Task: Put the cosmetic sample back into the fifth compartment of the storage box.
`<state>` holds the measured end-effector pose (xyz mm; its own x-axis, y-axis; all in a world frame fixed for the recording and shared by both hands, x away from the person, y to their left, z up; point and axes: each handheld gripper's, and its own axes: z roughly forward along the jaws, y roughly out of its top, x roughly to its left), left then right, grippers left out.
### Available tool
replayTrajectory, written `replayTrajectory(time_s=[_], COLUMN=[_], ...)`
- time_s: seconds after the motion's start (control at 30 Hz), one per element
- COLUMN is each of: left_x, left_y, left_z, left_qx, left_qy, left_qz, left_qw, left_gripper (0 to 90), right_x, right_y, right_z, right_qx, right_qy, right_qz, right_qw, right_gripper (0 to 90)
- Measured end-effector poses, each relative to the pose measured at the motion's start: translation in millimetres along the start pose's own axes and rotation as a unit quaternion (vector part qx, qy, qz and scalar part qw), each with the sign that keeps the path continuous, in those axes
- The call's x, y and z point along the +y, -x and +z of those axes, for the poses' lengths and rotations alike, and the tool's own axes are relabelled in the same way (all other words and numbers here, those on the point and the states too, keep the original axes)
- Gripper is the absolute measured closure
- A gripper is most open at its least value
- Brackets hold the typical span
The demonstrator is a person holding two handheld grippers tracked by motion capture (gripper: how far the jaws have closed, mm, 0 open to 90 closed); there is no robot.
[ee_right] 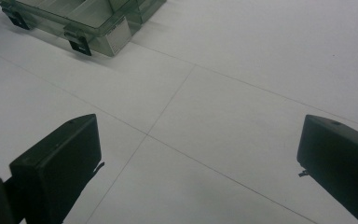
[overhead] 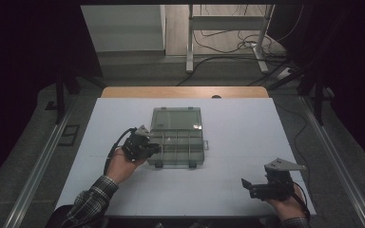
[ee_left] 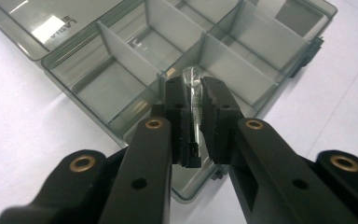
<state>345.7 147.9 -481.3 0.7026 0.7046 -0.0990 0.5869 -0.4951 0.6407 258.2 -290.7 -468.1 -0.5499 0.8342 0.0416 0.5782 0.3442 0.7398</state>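
My left gripper (ee_left: 193,116) is clenched on a small clear bulb (ee_left: 194,100), a slim tube with a rounded glassy tip that pokes out just past the black pads; fine wire or print runs down inside it, too small for me to read. The bulb's lower end sinks between the pads, so I can't see its base clearly. Right ahead of this gripper, and partly under it, sits the organiser box (ee_left: 135,60), smoky translucent plastic with thin grey dividers that cut it into rectangular compartments. Its lid lies folded back beyond the compartments, flat and glossy, catching a white glare with some raised lettering beside it that I can't make out. From the high view I see the left gripper (overhead: 145,146) at the box's (overhead: 177,135) near-left corner, my hand (overhead: 123,164) and checked sleeve behind it.

My right gripper (ee_right: 200,163) stands released, its two blocky matt black jaws wide apart with nothing between them, only the white worktop (ee_right: 242,116) with faint thin grid lines. Far ahead and to the left of it I catch one corner of the box, with two dark latches hanging from its front edge; the rest is cut off by the frame. In the high view the right gripper (overhead: 247,186) is well apart from the box, a grey three-cornered plate on top
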Motion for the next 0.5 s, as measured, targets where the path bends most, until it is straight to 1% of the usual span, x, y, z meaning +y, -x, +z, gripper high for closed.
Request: replayTrajectory(time_s=[0.1, 0.13, 0.17, 0.27, 0.33, 0.4, 0.5], left_x=[-1.2, -1.6, -1.8, -2.4, -2.8, -3.4, -3.1], left_y=[-2.0, -1.8, -2.6, -4.2, -5.0, -4.8, -4.8], left_z=[2.6, 4.0, 4.8, 9.1, 12.0, 13.5, 12.3], left_qx=[0.002, 0.003, 0.004, 0.006, 0.006, 0.008, 0.007], left_qy=[-0.003, -0.002, -0.005, -0.005, -0.008, -0.010, -0.006], left_qz=[-0.004, -0.009, -0.007, -0.014, -0.015, -0.013, -0.014], left_qw=[1.0000, 1.0000, 1.0000, 0.9999, 0.9998, 0.9998, 0.9999], left_gripper=[81.0, 81.0, 81.0, 80.9, 80.3, 78.7, 74.6], right_x=[0.1, 0.1, 0.1, 0.1, 0.1, 0.1, 0.0], right_y=[0.0, -0.1, -0.1, -0.5, -0.7, -0.8, -0.7], right_z=[0.1, 0.2, 0.2, 0.0, 0.1, 0.1, -0.1], right_qx=[0.000, 0.000, 0.000, 0.000, -0.001, 0.000, 0.000], right_qy=[-0.001, -0.001, -0.001, 0.000, -0.001, 0.000, 0.000], right_qz=[-0.001, -0.001, -0.001, -0.002, -0.003, -0.003, -0.003], right_qw=[1.0000, 1.0000, 1.0000, 1.0000, 1.0000, 1.0000, 1.0000], right_gripper=[0.0, 0.0, 0.0, 0.3, 0.3, 0.3, 0.4])
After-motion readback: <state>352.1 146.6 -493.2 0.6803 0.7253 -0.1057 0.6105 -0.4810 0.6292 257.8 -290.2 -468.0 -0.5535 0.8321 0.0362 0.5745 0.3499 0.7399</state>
